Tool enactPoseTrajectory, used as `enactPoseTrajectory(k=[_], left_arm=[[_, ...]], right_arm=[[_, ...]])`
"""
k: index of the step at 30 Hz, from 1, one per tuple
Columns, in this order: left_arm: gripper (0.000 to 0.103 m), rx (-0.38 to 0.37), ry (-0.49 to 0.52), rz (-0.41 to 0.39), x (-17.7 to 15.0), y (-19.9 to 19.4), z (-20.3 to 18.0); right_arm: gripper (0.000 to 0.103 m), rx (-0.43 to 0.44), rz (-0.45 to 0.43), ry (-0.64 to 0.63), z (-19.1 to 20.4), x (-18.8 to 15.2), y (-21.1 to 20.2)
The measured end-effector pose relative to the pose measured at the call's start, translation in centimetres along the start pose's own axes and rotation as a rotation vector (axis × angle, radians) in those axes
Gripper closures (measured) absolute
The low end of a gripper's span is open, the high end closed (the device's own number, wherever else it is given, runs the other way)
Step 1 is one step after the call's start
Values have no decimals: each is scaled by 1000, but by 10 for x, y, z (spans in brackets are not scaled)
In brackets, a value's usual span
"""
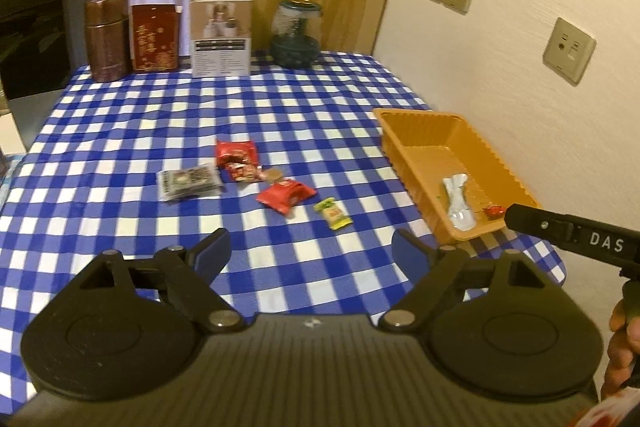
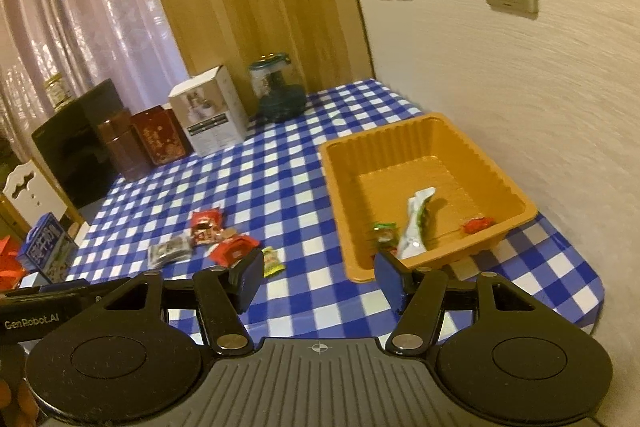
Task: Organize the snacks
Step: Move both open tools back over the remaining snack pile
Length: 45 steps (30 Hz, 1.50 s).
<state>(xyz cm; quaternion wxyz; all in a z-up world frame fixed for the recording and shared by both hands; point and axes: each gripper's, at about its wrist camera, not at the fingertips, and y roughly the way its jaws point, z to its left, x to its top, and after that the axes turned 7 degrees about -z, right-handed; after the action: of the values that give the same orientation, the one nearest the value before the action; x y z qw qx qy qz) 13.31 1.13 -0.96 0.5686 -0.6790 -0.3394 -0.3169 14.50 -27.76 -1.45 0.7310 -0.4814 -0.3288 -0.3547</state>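
An orange tray point(image 1: 404, 171) point(image 2: 340, 195) stands at the table's right side. In it lie a white-green packet point(image 2: 414, 227), a small red snack point(image 2: 476, 225) and a small red-green snack point(image 2: 385, 231). On the checked cloth lie a red packet point(image 1: 236, 153), a dark packet point(image 1: 187, 183), a second red packet point(image 1: 286, 195) and a yellow-green packet point(image 1: 333, 214) point(image 2: 273, 261). My left gripper point(image 1: 310, 253) is open and empty, short of the loose snacks. My right gripper point(image 2: 318, 277) is open and empty, near the tray's front corner.
Along the table's far edge stand a brown canister point(image 1: 107, 37), a red tin point(image 1: 155, 38), a white box point(image 1: 221, 33) and a glass jar point(image 1: 295, 34). A wall with sockets point(image 1: 568, 51) runs on the right. A blue carton point(image 2: 48, 253) stands at the left.
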Motion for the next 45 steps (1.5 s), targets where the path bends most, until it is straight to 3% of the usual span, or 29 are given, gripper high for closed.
enactPoseTrajectory(k=[29, 45], left_arm=[[16, 79, -36, -12, -4, -16, 62], [16, 80, 19, 13, 9, 25, 108]], right_arm=[[42, 80, 40, -103, 55, -10, 21], [42, 92, 93, -128, 70, -23, 66]])
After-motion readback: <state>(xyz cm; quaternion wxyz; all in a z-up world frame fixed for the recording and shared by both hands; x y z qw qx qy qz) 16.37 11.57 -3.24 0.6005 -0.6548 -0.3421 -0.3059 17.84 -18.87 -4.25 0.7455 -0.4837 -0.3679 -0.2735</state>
